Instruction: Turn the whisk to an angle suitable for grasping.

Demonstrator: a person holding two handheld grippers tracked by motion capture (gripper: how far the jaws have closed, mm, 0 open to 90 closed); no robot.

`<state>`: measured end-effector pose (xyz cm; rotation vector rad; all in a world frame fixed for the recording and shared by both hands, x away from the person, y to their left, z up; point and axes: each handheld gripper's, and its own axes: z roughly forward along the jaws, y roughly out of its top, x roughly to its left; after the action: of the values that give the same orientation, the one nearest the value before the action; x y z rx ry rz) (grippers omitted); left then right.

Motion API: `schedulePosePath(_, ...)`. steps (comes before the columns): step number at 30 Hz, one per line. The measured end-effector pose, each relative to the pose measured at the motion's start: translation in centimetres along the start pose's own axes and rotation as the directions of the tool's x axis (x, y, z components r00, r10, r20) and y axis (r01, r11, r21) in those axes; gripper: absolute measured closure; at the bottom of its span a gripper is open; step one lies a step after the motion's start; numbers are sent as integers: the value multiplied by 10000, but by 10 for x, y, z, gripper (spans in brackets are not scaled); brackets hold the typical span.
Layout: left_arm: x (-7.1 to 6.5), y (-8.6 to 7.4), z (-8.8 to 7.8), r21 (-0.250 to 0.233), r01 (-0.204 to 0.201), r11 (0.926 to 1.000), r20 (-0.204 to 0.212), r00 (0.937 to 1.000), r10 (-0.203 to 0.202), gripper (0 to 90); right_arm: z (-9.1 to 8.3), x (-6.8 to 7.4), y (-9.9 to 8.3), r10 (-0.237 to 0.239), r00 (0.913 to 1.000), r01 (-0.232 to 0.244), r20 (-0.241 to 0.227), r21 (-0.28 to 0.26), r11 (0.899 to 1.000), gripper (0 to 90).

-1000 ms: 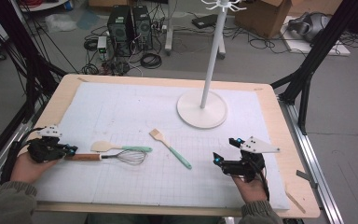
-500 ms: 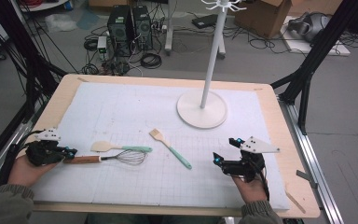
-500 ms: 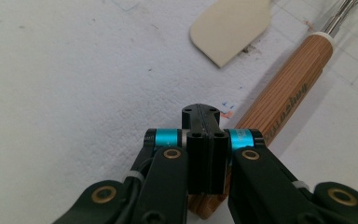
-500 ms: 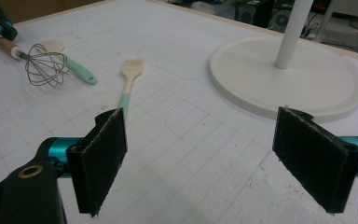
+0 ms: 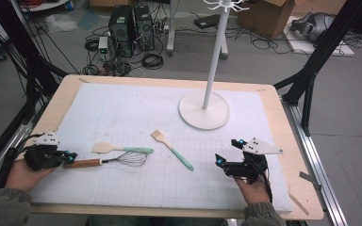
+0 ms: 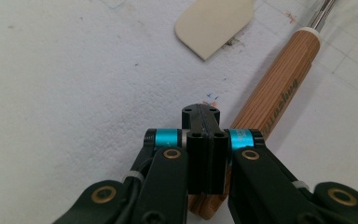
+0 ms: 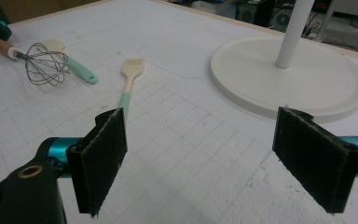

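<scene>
Left gripper beside the whisk at the counter's near-left corner — jaws pressed together on nothing. In the left gripper view the wooden handle runs just beside the closed tips, on their right in that view and partly under the gripper's body; whether it touches the gripper cannot be told. Seen from the high view, the whisk's long axis lies roughly along the counter's near edge: handle end at the left gripper, wire head pointing toward the middle. A spatula lies just beyond it, nearly parallel, and a brush slants farther right. The right gripper rests well apart at the near right, jaws wide apart and empty, facing the stand. The left hand is by far the nearer; judged from this, a grasp calls for the jaws to part and shift sideways across the handle
</scene>
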<state>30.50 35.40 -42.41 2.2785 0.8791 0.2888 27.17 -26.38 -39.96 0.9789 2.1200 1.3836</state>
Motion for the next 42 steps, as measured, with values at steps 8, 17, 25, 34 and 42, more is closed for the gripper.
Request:
schedulePosePath(8,-3,9,-12,-481,-378,9981,54,9993,381,871,0,0,0,-4,10000,4,-5,7,10000,164)
schedulePosePath(17,-13,14,-17,-572,-1225,9908,527,9907,1256,739,1,0,0,24,10000,-24,7,28,10000,164)
schedulePosePath(25,-17,15,-13,-510,-1865,9811,902,9775,1905,643,1,-1,0,-13,10000,13,16,3,10000,164)
schedulePosePath(34,-20,18,-3,-360,-2334,9717,1281,9632,2361,586,1,-1,0,-50,10000,50,7,11,10000,164)
schedulePosePath(42,-18,19,5,-92,-2701,9628,1567,9506,2681,561,1,-1,-1,-3,10000,3,-25,46,10000,164)
